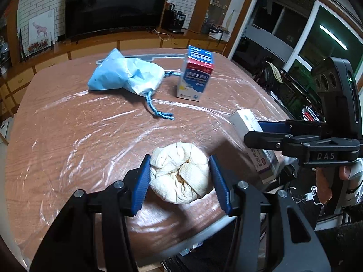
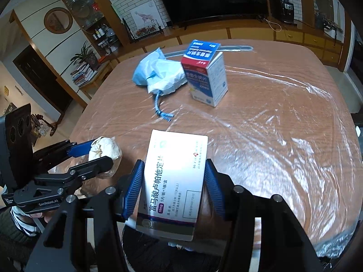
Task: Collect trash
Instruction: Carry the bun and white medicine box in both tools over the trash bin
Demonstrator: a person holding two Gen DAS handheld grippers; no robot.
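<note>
Left wrist view: the left gripper (image 1: 179,181) is clamped on a crumpled tissue wad (image 1: 180,173), both blue pads touching its sides, over the near edge of the plastic-covered table (image 1: 79,140). At 11 o'clock from the wad lies a blue drawstring bag (image 1: 127,76); at 12 o'clock an upright blue-and-white carton (image 1: 195,74). At 3 o'clock the right gripper (image 1: 263,133) holds a white medicine box (image 1: 249,131).

Right wrist view: the right gripper (image 2: 173,185) is closed on the medicine box (image 2: 174,181), pads pressed against both long sides. At 9 o'clock the left gripper (image 2: 95,153) grips the wad (image 2: 105,149). The bag (image 2: 158,72) and carton (image 2: 207,77) sit at 12 o'clock, just beside each other.
</note>
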